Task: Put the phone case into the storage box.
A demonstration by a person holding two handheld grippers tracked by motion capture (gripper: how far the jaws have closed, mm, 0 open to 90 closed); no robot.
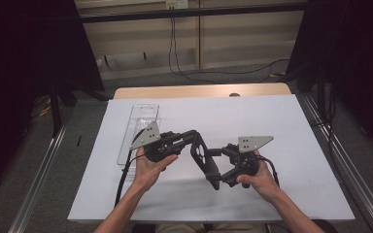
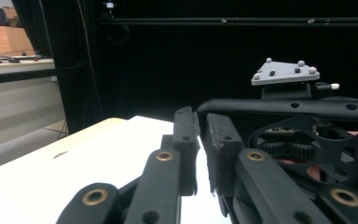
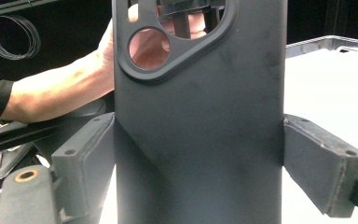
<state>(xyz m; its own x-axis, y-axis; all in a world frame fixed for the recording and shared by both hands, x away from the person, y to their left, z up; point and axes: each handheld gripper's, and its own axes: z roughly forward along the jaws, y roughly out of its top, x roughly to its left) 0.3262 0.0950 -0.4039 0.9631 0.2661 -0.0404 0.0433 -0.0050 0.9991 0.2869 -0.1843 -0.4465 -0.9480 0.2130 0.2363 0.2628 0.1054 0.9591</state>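
a wide white rectangular sheet [image 1: 272, 126] covered nearly the whole tabletop, with a strip of pale wooden table edge [image 1: 199, 91] bare at the far side and grey floor past both long sides. the far right part of the sheet lay open, as did the near strip in front of the person; black curtains closed the room in on the left and right. a clear plastic oblong tray [image 1: 143, 112] lay along the sheet's left portion, its near end behind the left gripper [image 1: 187, 137]; what it held could not be told. the black flat phone case with a rounded camera cut-out [image 1: 205, 158] was held above the sheet's middle, tilted, between the two hands. the right gripper [image 1: 219, 151], in the person's right hand [image 1: 262, 182], clamped the case across its width, one pad [image 3: 326, 163] pressed to each long side in the right gripper view. the left gripper, in the left hand [image 1: 150, 167], had its jaws drawn nearly together on the case's thin top edge, a pad [image 2: 221, 149] on either side in the left gripper view.
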